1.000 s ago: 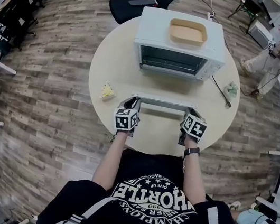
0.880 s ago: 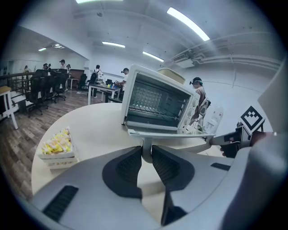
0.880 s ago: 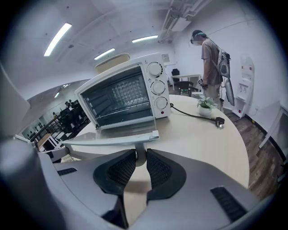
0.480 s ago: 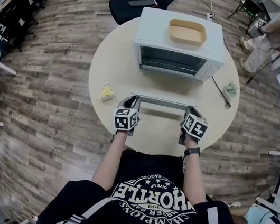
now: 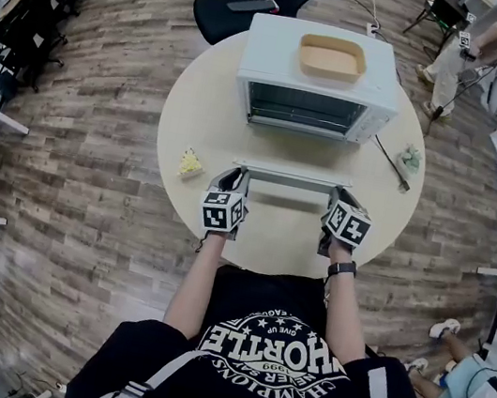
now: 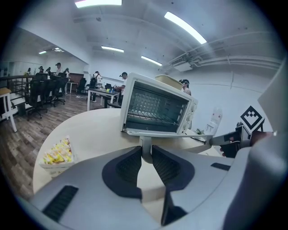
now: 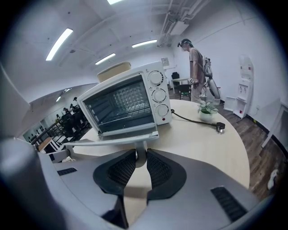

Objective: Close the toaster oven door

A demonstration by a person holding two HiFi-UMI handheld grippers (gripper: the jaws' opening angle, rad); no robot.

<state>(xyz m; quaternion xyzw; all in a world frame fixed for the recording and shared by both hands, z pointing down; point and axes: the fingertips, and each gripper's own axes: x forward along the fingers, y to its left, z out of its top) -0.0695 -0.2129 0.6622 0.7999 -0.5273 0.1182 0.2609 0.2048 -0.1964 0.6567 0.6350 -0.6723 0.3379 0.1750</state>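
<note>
- The toaster oven point(image 5: 319, 80) stands at the far side of the round desk point(image 5: 201, 90); its door point(image 5: 295, 159) hangs open, lying flat toward me, with the handle point(image 5: 290, 181) at the near edge.
- My left hand-held gripper point(image 5: 233, 181) is clamped narrow on the handle's left post point(image 6: 145, 144); my right hand-held gripper point(image 5: 341, 200) is pinched the same way on the right post point(image 7: 140, 153); both point slightly downward.
- A tan tray point(image 5: 332, 58) sits on the oven's top; a yellow snack packet point(image 5: 191, 163) lies left of the door; a small potted plant point(image 5: 411, 159) stands to the right, near the power cord point(image 7: 193, 118).
</note>
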